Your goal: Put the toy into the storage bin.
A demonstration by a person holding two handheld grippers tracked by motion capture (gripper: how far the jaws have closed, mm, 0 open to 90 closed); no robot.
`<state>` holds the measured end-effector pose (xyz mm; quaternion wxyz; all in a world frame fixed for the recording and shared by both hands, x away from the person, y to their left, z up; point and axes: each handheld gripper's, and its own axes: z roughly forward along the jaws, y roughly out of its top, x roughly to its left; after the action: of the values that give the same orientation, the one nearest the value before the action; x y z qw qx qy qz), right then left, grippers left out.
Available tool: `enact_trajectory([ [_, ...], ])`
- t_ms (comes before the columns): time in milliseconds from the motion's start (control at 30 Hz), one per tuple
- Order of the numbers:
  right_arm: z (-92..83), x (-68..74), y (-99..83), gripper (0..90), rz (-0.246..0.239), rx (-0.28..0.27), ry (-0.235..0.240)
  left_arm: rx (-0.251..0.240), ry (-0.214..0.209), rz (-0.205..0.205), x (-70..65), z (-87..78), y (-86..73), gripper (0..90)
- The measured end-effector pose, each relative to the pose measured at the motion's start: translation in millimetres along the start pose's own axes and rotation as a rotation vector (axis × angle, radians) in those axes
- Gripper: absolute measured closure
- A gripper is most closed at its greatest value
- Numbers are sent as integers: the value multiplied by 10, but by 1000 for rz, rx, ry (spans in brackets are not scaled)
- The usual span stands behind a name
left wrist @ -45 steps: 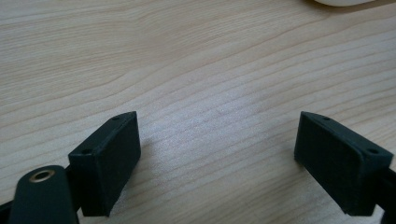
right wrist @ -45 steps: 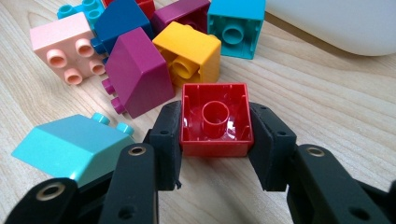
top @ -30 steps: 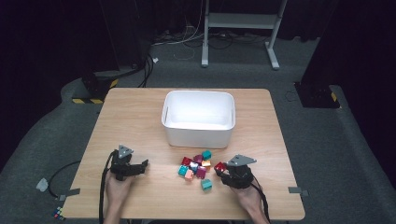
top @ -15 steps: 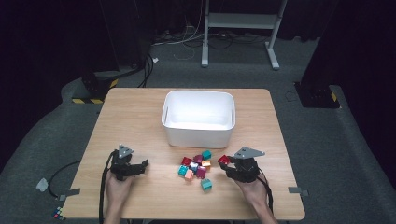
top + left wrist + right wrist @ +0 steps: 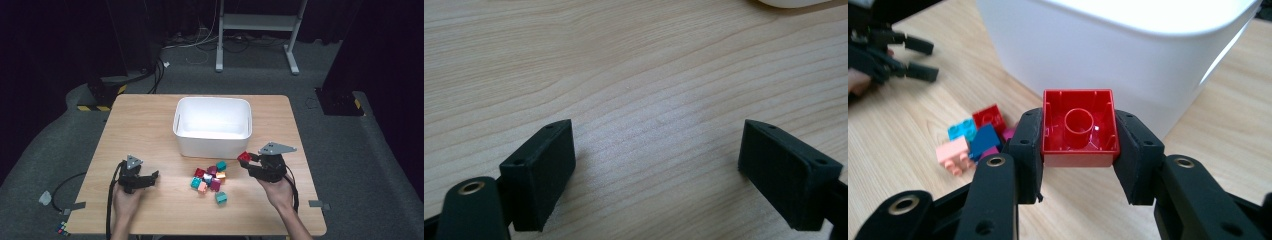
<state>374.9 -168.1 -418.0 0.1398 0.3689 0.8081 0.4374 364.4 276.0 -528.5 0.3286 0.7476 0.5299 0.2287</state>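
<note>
My right gripper (image 5: 246, 164) is shut on a red brick (image 5: 244, 157), lifted just above the table in front of the white bin (image 5: 212, 124). In the right gripper view the red brick (image 5: 1079, 127) shows its hollow underside between the jaws, with the white bin (image 5: 1128, 55) close behind. A pile of several coloured bricks (image 5: 209, 178) lies on the table left of that gripper. My left gripper (image 5: 150, 177) rests open at the front left of the table, its jaws (image 5: 656, 170) wide apart over bare wood.
The wooden table (image 5: 145, 125) has free room left and right of the bin. One teal brick (image 5: 220, 197) lies apart at the front of the pile. A white stand's legs (image 5: 255, 30) and cables are on the floor behind.
My right gripper has lifted the red brick out of the pile's right edge and carried it up and away toward the bin. The left gripper has stayed put.
</note>
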Motion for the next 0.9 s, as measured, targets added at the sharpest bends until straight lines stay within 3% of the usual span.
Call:
enact_trajectory([
  [367, -121, -103, 365, 587, 16, -39, 9, -1, 2, -3, 0, -2, -1, 164],
  [533, -34, -189, 594, 587, 8, -28, -2, -1, -2, -4, 2, 0, 0, 161],
  [900, 164, -323, 867, 586, 12, -26, -43, -1, -4, -4, 3, 0, 0, 158],
])
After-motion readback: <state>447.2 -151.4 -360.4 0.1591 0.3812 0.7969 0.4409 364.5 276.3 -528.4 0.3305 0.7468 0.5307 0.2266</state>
